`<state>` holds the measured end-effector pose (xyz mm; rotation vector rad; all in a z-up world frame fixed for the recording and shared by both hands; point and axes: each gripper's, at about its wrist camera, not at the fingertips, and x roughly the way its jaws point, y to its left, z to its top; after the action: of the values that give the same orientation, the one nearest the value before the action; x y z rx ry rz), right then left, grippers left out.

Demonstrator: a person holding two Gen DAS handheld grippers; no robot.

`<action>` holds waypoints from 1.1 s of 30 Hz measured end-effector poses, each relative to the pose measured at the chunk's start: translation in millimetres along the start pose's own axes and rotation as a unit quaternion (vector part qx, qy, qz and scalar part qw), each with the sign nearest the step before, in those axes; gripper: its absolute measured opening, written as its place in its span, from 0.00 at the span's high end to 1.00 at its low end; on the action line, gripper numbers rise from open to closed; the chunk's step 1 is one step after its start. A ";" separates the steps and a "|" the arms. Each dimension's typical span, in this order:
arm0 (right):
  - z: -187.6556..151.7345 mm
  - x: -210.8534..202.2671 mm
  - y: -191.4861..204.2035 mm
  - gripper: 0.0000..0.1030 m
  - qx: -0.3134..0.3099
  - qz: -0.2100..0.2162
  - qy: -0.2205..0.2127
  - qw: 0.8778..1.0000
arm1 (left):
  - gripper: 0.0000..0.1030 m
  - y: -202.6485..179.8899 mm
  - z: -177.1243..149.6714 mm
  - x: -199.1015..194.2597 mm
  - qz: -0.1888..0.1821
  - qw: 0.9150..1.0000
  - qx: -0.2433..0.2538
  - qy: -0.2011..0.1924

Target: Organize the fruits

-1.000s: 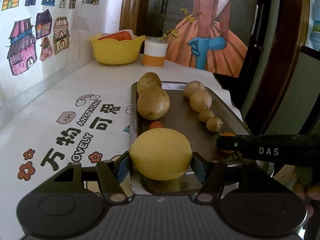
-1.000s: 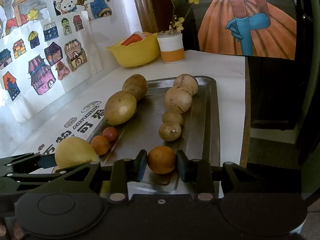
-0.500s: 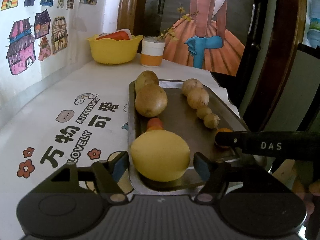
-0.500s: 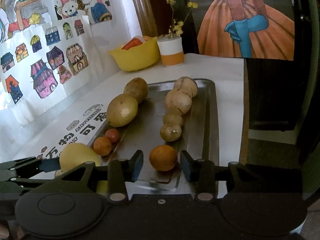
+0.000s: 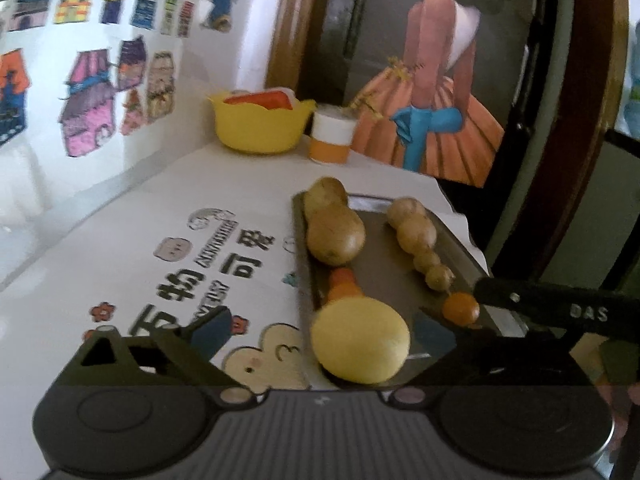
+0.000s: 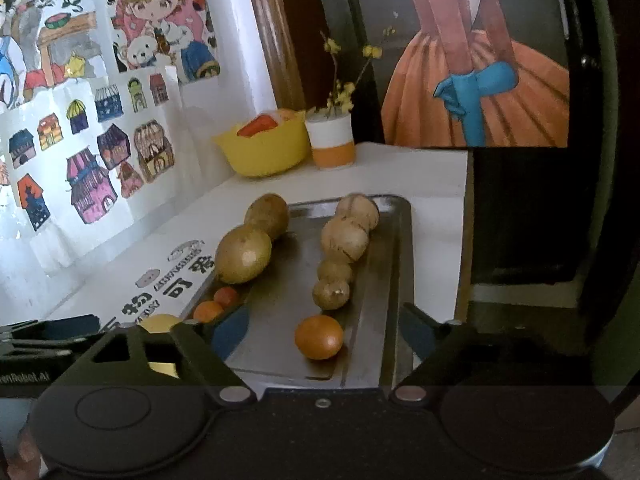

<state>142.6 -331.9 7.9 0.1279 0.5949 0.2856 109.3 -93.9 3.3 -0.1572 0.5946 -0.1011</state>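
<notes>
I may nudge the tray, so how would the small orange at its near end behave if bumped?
The small orange is round and sits free on the smooth metal tray, so it would probably roll easily. The raised tray rim should likely catch it. It looks firm, so a light bump probably won't bruise it.

Blurring across the whole left wrist view, smearing the table print (image 5: 224, 264); hiding most of the yellow fruit (image 6: 158, 323) behind the right gripper's left finger (image 6: 188, 354); cropping the wall drawings (image 6: 36, 40) at the frame edge; concealing the yellow bowl's (image 5: 260, 128) contents below its rim
</notes>
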 end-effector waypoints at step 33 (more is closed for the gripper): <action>-90.3 -111.4 114.7 0.01 -0.060 -0.082 -0.084 0.991 | 0.01 67.6 -52.8 -102.1 0.030 0.998 0.036 -0.045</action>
<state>-22.9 -252.8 16.1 -0.0132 0.4169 0.1488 -1.3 -19.3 4.3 -0.0735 0.5046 -0.0577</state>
